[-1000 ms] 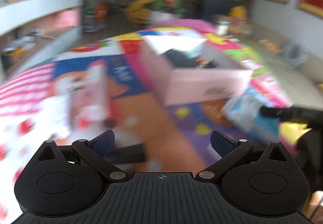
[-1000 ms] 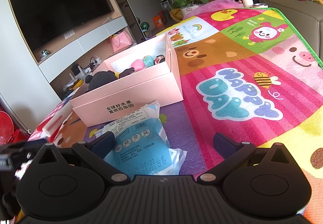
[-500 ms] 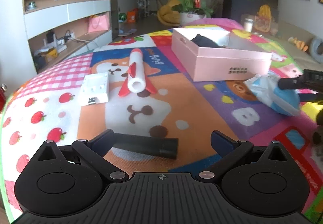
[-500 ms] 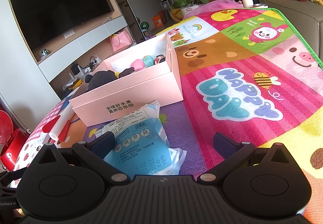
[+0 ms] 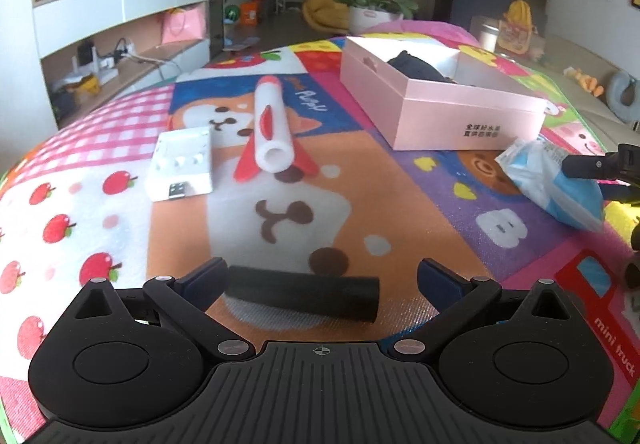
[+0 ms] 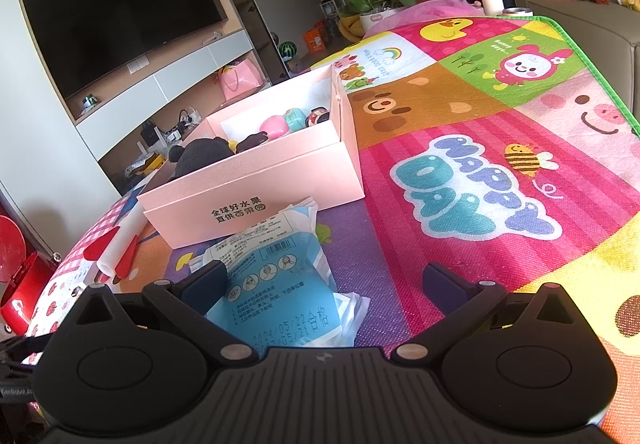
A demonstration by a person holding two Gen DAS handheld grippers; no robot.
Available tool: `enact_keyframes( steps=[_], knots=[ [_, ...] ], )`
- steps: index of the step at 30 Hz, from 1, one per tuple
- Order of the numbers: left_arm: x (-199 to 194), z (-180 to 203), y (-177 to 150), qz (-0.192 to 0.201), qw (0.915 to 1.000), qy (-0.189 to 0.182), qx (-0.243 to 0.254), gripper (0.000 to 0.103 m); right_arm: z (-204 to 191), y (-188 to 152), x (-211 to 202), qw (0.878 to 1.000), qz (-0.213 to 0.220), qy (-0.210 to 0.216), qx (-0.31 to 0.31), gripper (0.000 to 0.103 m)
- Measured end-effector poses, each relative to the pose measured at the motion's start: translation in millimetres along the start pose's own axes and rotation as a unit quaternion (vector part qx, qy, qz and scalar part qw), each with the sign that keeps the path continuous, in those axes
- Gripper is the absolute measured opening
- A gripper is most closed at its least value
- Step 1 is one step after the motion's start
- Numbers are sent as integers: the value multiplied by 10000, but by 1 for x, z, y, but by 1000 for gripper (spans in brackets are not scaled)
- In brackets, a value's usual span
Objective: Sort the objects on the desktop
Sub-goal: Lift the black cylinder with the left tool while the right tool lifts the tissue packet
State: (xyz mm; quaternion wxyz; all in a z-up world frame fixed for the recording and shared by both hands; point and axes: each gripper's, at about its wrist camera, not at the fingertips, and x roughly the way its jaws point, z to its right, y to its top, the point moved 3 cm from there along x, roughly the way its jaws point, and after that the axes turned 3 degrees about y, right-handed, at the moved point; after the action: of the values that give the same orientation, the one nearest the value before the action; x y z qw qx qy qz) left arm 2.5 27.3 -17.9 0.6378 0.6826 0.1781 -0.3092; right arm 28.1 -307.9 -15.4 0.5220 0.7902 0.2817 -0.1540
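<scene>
My left gripper [image 5: 320, 278] is open, its jaws wide around a black cylinder [image 5: 304, 298] lying crosswise on the colourful mat. Farther off lie a white-and-red foam rocket [image 5: 272, 131] and a white flat box [image 5: 182, 163]. An open pink box [image 5: 436, 103] with a dark item inside stands at the right. My right gripper [image 6: 324, 280] is open over a blue-and-white mask packet [image 6: 276, 280], which lies just in front of the pink box [image 6: 256, 183]. That box holds a dark plush and small colourful toys. The packet [image 5: 548, 179] also shows in the left wrist view.
The mat's green edge [image 6: 592, 59] runs along the right, with a sofa [image 6: 580, 15] beyond. A flower pot [image 5: 374, 17] and a TV shelf [image 5: 120, 39] stand behind the table. The rocket [image 6: 120, 244] lies left of the pink box.
The left gripper swung from a blurred, tilted view to a steady one and settled with the black cylinder between its open jaws. The right gripper has not moved.
</scene>
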Motion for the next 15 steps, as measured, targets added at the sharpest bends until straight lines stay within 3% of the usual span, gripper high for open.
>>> enact_keyframes(
  steps=[2,3,8,11,15],
  knots=[
    [-2,7,-1,35,9999,65,123,91,-2,0,1,9999,-54,41,-94,103],
    [-4,10,-2,60,9998,110,144,80,-3,0,1,9998,-88,73,-152,103],
    [-17,28,-11,134,9996,-222,-61,81,-16,-1,8,9963,-432,276,-690,103],
    [-21,41,-15,202,9992,-356,18,82,-25,-3,11,9914,-630,166,-1136,103],
    [-22,38,-14,253,9991,-326,-133,96,-35,-9,6,9817,-955,123,-1646,103]
  ],
)
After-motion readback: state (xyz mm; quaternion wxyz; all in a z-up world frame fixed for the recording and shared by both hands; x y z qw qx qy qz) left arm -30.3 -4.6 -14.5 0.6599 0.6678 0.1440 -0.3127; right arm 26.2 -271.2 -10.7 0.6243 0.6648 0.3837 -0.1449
